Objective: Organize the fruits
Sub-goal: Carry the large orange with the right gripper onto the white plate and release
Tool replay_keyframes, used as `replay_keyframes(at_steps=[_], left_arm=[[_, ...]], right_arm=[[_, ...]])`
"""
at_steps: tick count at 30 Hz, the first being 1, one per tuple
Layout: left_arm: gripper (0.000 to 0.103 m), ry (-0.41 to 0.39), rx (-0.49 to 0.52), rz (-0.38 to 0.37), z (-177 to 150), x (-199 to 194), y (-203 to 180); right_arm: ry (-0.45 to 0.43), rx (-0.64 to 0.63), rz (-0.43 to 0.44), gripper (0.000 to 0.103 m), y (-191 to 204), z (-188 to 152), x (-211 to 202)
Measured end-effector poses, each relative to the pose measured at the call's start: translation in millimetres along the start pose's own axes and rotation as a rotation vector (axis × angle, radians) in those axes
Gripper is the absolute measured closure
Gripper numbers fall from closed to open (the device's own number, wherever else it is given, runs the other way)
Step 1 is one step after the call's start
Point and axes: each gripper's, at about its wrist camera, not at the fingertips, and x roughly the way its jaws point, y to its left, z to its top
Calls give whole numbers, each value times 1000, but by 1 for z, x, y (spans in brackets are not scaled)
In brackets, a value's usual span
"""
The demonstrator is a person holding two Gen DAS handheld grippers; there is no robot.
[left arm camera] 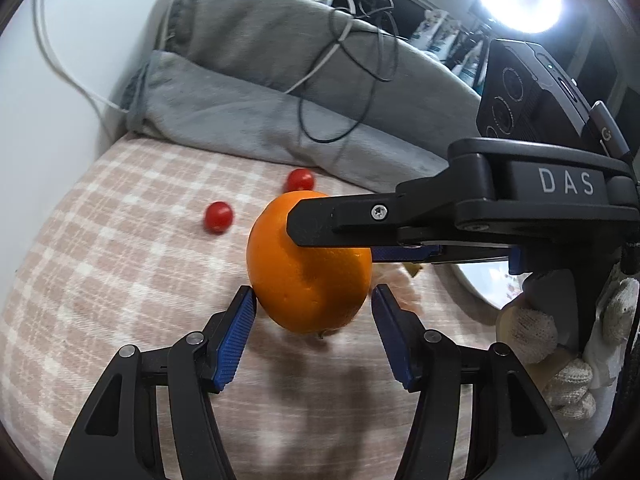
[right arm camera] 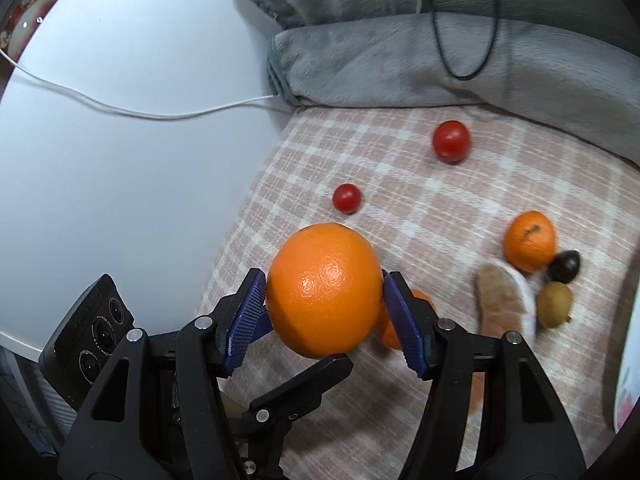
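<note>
A large orange hangs above the pink checked cloth, held from two sides. In the right wrist view my right gripper is shut on it, both blue pads pressed into its flanks. My left gripper closes on it crosswise: the left pad touches the skin and the right pad sits hard by the other flank. One black finger of the left gripper shows under the orange. The right gripper's upper finger lies across the orange's top.
Two cherry tomatoes lie on the cloth beyond. At right are a mandarin, a dark fruit and a kiwi; another orange fruit peeks behind the right pad. A grey blanket with cables lies behind, a white plate at right, a white table at left.
</note>
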Motion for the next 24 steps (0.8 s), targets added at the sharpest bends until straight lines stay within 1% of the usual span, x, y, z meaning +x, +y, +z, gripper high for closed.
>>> replay_keyframes(at_steps=[13,18,24], left_arm=[[44,12,105,-54,9,23,-60],[44,26,146,-86,12,36,-85],[44,50,193,-126,7,49,-115]], right_arm=[[-82,61,-31,39,-38,-22,-63],[-114,97,-47,39,-60,-32,-90],[-149,147,-68,39,-88,-46,-117]])
